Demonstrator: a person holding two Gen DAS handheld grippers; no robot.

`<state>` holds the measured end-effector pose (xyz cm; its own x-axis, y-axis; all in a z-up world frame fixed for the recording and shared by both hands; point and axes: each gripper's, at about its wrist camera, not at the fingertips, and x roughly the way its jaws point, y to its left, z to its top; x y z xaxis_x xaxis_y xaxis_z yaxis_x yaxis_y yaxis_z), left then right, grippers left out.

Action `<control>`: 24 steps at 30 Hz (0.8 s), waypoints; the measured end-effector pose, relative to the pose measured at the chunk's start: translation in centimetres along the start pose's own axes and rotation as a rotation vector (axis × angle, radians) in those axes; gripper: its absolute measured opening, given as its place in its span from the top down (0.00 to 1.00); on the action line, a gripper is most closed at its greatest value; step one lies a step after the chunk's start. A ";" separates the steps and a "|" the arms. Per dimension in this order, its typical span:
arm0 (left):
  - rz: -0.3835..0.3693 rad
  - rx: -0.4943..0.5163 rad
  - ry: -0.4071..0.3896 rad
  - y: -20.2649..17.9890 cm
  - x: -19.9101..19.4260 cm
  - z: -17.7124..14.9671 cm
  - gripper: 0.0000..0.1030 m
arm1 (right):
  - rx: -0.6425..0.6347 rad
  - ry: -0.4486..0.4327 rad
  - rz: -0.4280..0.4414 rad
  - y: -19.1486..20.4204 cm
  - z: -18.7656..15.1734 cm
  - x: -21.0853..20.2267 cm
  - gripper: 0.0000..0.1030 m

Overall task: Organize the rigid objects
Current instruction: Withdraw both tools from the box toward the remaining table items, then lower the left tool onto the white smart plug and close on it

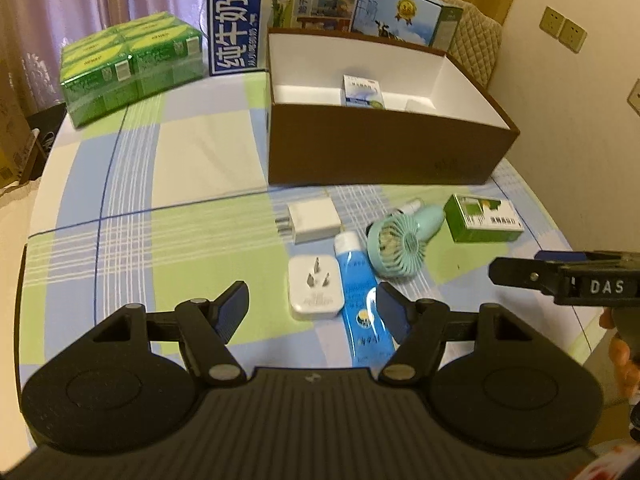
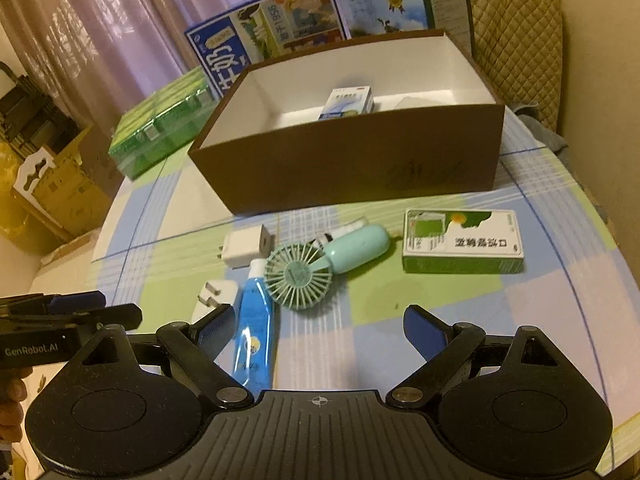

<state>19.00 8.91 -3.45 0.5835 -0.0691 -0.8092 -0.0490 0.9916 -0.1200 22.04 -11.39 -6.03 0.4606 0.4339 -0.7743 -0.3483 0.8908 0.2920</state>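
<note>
A brown box (image 1: 380,148) (image 2: 352,168) with a white inside stands on the table and holds a small blue-white carton (image 1: 362,90) (image 2: 348,104). In front of it lie a white charger (image 1: 314,218) (image 2: 246,246), a white plug adapter (image 1: 316,288) (image 2: 214,294), a blue tube (image 1: 362,300) (image 2: 254,328), a mint hand fan (image 1: 404,240) (image 2: 320,266) and a green-white carton (image 1: 482,218) (image 2: 460,242). My left gripper (image 1: 312,308) is open and empty above the adapter and tube. My right gripper (image 2: 316,328) is open and empty just short of the fan.
A green shrink-wrapped pack (image 1: 128,64) (image 2: 160,128) sits at the back left. Two milk cartons (image 1: 280,8) (image 2: 272,28) stand behind the box. A checked cloth (image 1: 160,208) covers the round table. A quilted chair (image 2: 516,32) is at the back right.
</note>
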 end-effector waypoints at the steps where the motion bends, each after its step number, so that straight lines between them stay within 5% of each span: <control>1: -0.003 0.004 0.003 0.1 0.1 -0.2 0.35 | 0.001 0.002 -0.003 0.2 -0.2 0.1 0.14; 24: -0.027 0.010 0.084 0.2 6.3 -0.9 0.36 | 0.024 0.076 -0.067 -0.8 -0.4 4.6 0.19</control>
<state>21.93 8.61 -9.08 0.5148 -0.1041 -0.8510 -0.0258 0.9903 -0.1367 24.11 -10.13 -10.07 0.4181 0.3629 -0.8328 -0.2988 0.9207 0.2512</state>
